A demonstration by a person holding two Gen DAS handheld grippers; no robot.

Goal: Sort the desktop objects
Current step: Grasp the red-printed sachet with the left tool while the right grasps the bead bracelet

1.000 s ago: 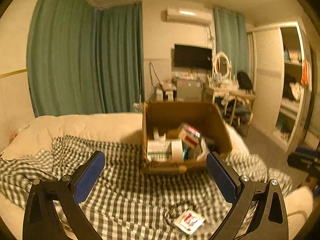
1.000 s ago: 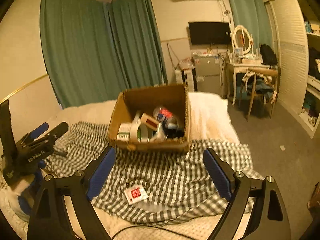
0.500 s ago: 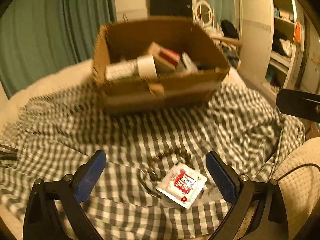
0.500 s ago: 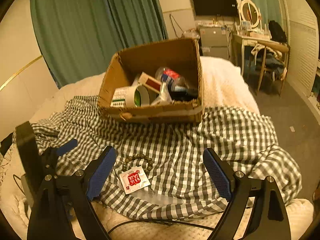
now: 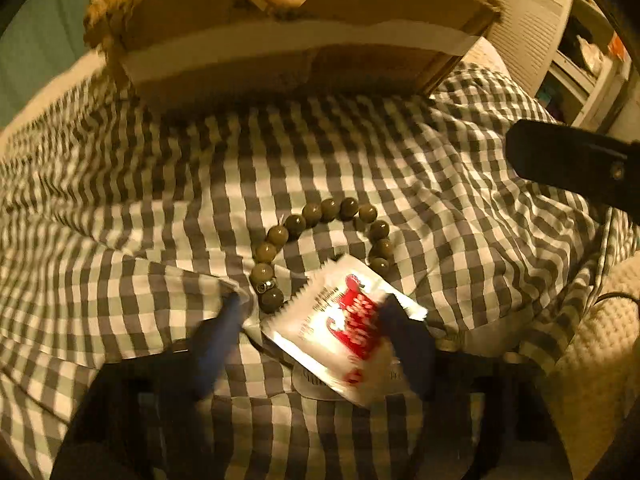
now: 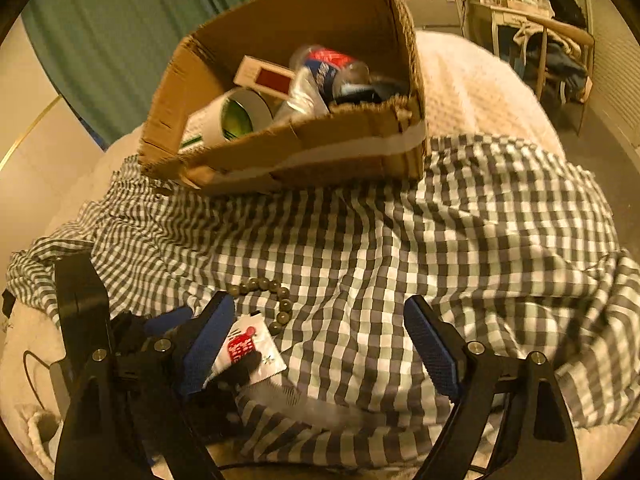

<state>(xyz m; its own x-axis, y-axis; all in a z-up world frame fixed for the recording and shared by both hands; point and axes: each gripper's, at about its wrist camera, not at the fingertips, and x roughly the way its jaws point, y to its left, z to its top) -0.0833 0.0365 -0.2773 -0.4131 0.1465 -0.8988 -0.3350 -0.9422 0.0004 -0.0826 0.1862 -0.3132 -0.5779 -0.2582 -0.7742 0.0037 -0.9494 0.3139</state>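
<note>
A white sachet with red print [image 5: 340,322] lies on the checked cloth [image 5: 360,160], partly over a bracelet of dark beads [image 5: 320,216]. My left gripper [image 5: 308,312] is down at the sachet, its blurred blue fingers either side of it and narrowing; the right finger covers the sachet's right edge. In the right wrist view the sachet [image 6: 248,344] and beads [image 6: 276,296] lie at lower left with the left gripper's tips on them. My right gripper [image 6: 320,332] is open and empty above the cloth.
A cardboard box [image 6: 304,152] holding a tape roll [image 6: 240,116], a bottle [image 6: 332,68] and small packets stands just beyond on the bed; it also fills the top of the left wrist view [image 5: 280,40]. Cream bedding [image 6: 472,76] lies around the cloth.
My left gripper has dropped down and forward onto the sachet and its fingers have narrowed around it. My right gripper has moved closer to the cloth and stays open.
</note>
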